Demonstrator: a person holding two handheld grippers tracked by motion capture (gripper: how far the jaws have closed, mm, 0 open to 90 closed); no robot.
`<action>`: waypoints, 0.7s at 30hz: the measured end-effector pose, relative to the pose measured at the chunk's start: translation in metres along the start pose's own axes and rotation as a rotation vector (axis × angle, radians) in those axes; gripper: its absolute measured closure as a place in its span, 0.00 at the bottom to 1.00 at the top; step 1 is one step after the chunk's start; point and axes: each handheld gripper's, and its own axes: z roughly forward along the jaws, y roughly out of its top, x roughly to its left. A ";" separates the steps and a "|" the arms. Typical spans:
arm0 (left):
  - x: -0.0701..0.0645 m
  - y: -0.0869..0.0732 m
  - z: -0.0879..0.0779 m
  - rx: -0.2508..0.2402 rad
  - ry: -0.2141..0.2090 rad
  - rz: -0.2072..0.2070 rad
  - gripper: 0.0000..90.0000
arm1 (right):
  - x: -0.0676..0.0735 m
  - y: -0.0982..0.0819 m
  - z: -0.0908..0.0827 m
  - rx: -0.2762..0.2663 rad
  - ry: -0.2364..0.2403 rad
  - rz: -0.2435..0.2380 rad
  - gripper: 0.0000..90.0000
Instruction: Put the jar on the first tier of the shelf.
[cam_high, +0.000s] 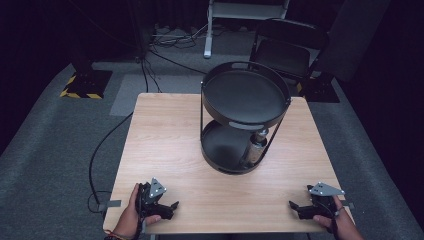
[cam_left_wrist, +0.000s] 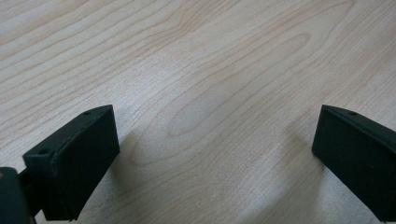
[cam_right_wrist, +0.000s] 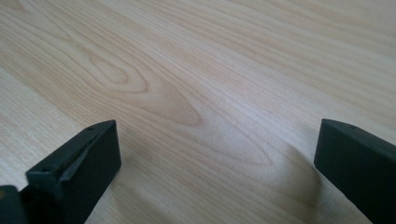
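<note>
A black two-tier round rack (cam_high: 245, 95) stands on the far right half of the wooden table (cam_high: 165, 145). On its lower tray stands a bottle (cam_high: 254, 147) with a dark cap, near the tray's right side. My left gripper (cam_high: 172, 206) rests at the table's front left corner, held by a hand, open. My right gripper (cam_high: 295, 206) rests at the front right corner, open as well. In the left gripper view the gripper (cam_left_wrist: 215, 140) has only bare wood between its jaws, and the right gripper (cam_right_wrist: 217, 144) in its own view shows the same. Both grippers are well short of the rack.
A black cable (cam_high: 100, 150) hangs off the table's left edge to the floor. Behind the table stand a black chair (cam_high: 287, 47) and a white frame leg (cam_high: 207, 30). A yellow-and-black striped base (cam_high: 82, 85) sits on the grey carpet at the far left.
</note>
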 end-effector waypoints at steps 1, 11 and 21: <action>0.000 0.000 0.000 0.000 0.000 0.000 0.00 | -0.002 -0.001 -0.001 0.003 0.005 0.006 0.00; 0.000 0.000 0.000 -0.001 -0.001 0.001 0.00 | -0.004 -0.002 -0.002 0.003 0.010 0.004 0.00; 0.000 0.000 0.000 -0.001 -0.001 0.000 0.00 | -0.004 -0.001 -0.001 0.005 0.009 0.006 0.00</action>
